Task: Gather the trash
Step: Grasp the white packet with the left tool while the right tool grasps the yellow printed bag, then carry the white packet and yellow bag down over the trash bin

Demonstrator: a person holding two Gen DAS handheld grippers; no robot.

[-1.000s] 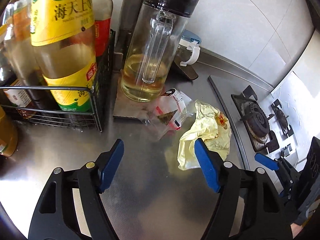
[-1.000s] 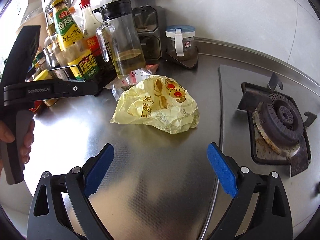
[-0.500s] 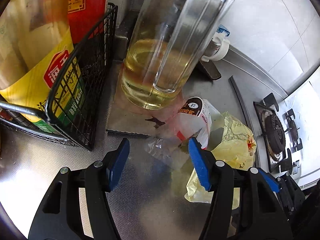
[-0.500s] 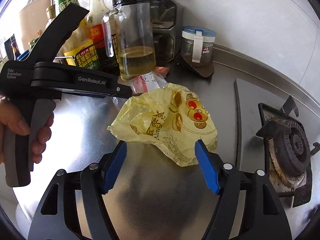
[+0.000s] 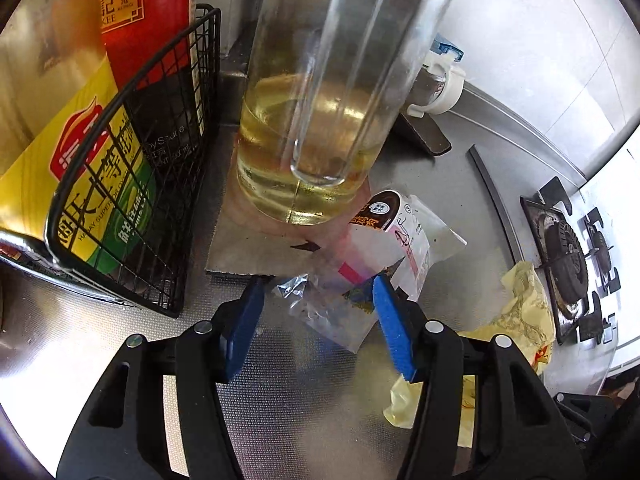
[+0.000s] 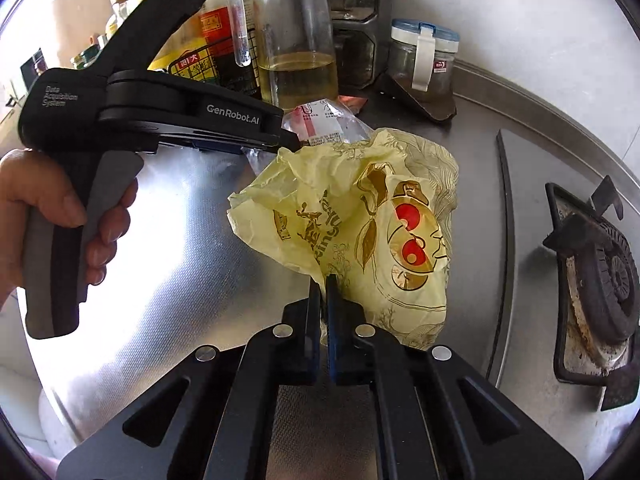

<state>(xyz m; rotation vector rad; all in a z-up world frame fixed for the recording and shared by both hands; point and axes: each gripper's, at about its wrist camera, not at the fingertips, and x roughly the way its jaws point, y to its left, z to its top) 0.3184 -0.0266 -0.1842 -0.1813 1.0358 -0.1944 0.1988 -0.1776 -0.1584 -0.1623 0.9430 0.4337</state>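
Observation:
A clear plastic wrapper with red, white and black print lies on the steel counter in front of the oil pitcher; it also shows in the right wrist view. My left gripper is open, its blue fingers on either side of the wrapper's near end. A crumpled yellow plastic bag lies to the right; it shows in the left wrist view too. My right gripper is shut on the yellow bag's near edge.
A glass pitcher of oil stands just behind the wrapper. A black wire rack with sauce bottles is to the left. A lidded jar stands at the back. A gas burner is at the right.
My left gripper has moved forward and its fingers have narrowed around the wrapper. My right gripper has moved up to the yellow bag and shut on its near edge.

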